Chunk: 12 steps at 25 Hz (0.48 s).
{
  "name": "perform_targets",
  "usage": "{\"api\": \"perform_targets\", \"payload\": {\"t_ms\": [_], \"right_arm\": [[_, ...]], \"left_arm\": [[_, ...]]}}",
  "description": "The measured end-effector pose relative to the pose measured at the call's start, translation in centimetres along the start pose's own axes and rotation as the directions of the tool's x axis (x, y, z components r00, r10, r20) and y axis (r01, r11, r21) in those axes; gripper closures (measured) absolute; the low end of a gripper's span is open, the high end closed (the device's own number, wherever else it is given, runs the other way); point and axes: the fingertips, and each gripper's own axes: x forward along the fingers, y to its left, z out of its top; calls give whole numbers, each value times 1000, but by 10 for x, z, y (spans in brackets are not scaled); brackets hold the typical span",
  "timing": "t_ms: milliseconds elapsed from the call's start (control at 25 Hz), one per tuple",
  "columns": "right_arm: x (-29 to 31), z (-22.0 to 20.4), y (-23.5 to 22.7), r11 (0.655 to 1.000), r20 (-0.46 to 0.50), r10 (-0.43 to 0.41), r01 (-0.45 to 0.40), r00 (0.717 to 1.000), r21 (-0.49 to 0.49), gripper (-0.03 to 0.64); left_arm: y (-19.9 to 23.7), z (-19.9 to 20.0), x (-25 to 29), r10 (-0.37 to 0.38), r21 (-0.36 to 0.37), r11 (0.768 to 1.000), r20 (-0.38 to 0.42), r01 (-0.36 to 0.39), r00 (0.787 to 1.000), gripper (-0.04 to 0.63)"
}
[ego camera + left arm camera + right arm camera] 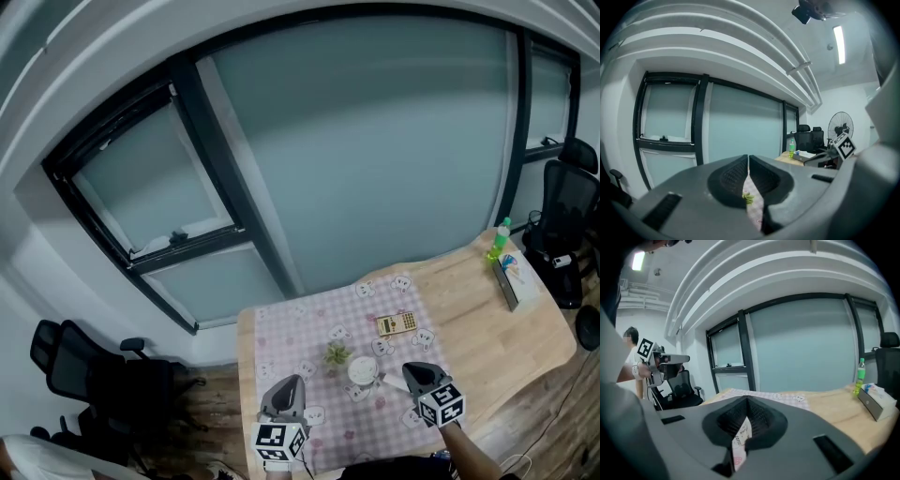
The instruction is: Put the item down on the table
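Note:
A thin white sachet (740,438) with printed lettering stands on edge between the jaws of my right gripper (746,405), which is shut on it. In the head view that right gripper (410,372) hovers over the pink checked tablecloth (300,328) at the table's near right, with a white sliver of the sachet (394,382) at its tip. My left gripper (290,382) hangs over the near left of the cloth. In its own view the left gripper (748,162) is shut with nothing held; a small green plant (747,198) shows beyond the jaws.
On the cloth stand a small plant (336,355), a white cup (363,370) and a yellow calculator (396,323). A green bottle (500,239) and a tissue box (514,277) sit at the wooden table's far right. Office chairs (570,211) flank the table.

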Motion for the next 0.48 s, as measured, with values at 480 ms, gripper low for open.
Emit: {"api": "perform_targets", "payload": {"t_ms": [480], "right_arm": [[-92,120,16,997,368,-77,77,927,14,601]], "left_arm": [[-10,28,-20,52,10,999,67,-53,996,594]]}}
